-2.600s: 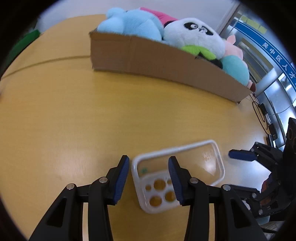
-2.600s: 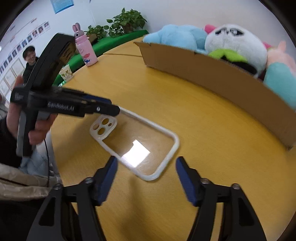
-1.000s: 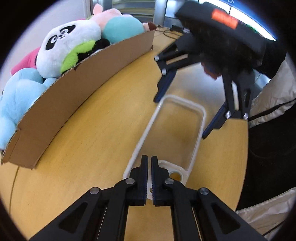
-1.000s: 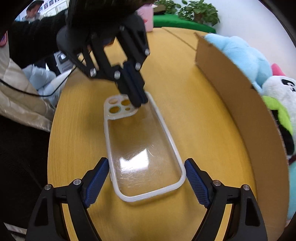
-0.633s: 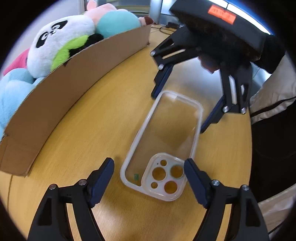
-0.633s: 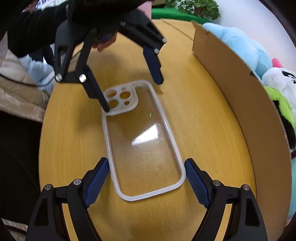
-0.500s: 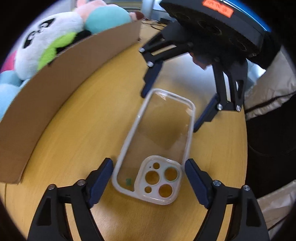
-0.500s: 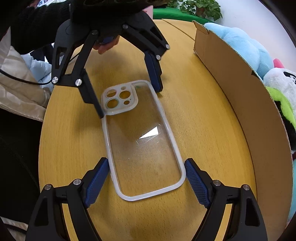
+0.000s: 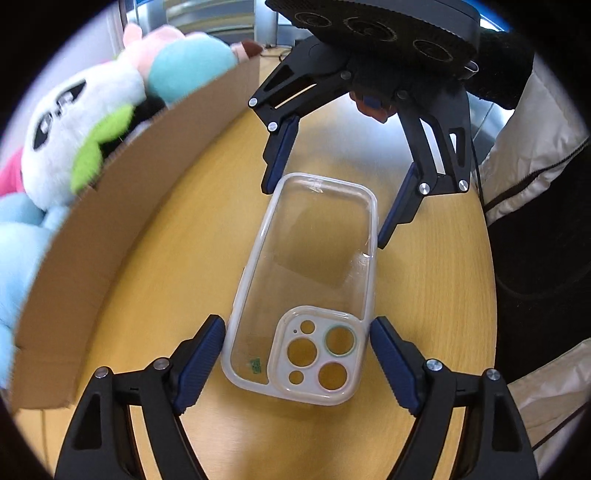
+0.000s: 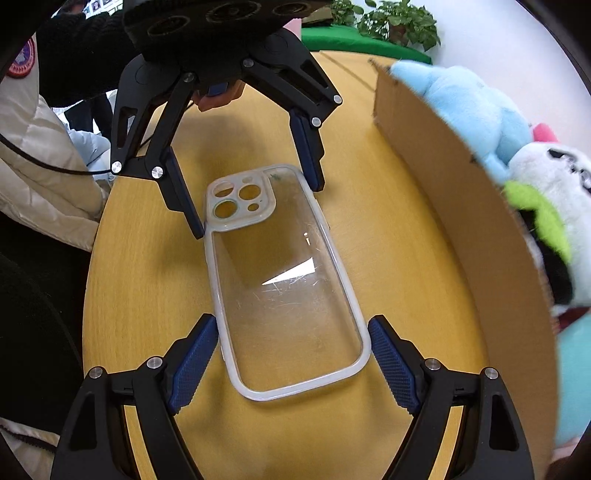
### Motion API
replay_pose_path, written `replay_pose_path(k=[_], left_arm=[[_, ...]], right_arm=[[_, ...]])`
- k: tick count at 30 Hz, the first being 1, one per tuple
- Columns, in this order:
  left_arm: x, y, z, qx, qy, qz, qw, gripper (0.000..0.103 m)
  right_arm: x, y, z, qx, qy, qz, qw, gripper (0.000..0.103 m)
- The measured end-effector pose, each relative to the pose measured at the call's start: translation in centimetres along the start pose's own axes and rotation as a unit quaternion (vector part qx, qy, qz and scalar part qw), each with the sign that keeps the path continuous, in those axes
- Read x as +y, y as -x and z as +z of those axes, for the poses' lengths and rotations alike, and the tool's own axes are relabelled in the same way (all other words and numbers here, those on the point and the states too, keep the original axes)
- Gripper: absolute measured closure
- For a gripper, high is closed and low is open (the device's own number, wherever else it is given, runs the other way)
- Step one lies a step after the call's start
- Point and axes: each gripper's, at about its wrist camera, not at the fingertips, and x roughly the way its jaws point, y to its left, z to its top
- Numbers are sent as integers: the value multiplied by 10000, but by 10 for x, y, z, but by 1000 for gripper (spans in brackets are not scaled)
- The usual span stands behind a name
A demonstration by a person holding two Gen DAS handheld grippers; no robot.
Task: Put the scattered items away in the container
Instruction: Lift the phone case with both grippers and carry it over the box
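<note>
A clear phone case [image 9: 314,258] with a white rim lies flat on the round wooden table [image 9: 436,295]. My left gripper [image 9: 297,365] is open and straddles its camera-hole end, with the blue pads close beside the rim. My right gripper [image 10: 291,363] is open around the other end [image 10: 295,332], its pads also just off the rim. Each gripper shows in the other's view: the right gripper [image 9: 328,199] and the left gripper [image 10: 255,199]. The cardboard box [image 9: 129,229] [image 10: 461,206] stands beside the case and holds a panda plush [image 9: 74,122] and a blue plush [image 10: 458,107].
A person's cream padded jacket [image 9: 535,184] [image 10: 37,147] is close to the table's curved edge, on the side opposite the box. Green plants [image 10: 388,26] stand beyond the table's far end. Bare tabletop lies between the case and the box wall.
My left gripper was shut on the case's camera end a second ago; it has opened wide, drawn back a little and rolled to straddle that end. The right gripper has stayed open over its end.
</note>
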Motion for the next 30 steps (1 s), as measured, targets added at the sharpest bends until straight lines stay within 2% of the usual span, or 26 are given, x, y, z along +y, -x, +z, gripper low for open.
replay_pose_path(k=[3, 9, 10, 11, 12, 13, 15, 19, 24, 30], left_arm=[[11, 13, 18, -65, -99, 119, 9999, 22], [45, 59, 71, -326, -532, 597, 9963, 22], [53, 66, 82, -344, -619, 705, 9950, 22], [58, 82, 72, -358, -713, 827, 9934, 22], [62, 101, 55, -381, -801, 940, 9916, 22], [58, 106, 64, -402, -875, 1030, 9900, 22], [24, 114, 57, -432, -963, 1153, 9877, 22], [60, 132, 78, -532, -1097, 1354, 9833, 22], [126, 152, 123, -530, -1064, 1402, 9830, 22], [193, 120, 131, -397, -837, 1006, 9906, 21]], right_arm=[[-11, 14, 10, -127, 54, -195, 9997, 16], [-42, 59, 29, -489, 64, -695, 9964, 16], [-25, 76, 12, -520, 90, -781, 9955, 16], [-45, 94, -6, -545, 135, -882, 9945, 16], [-54, 102, 3, -561, 183, -997, 9933, 16], [-45, 106, 17, -573, 221, -1097, 9921, 16], [-71, 128, 26, -638, 285, -1235, 9899, 16], [-115, 158, 41, -735, 374, -1441, 9861, 16], [-169, 174, 55, -724, 427, -1654, 9826, 16], [-236, 160, 50, -585, 193, -1350, 9889, 16]])
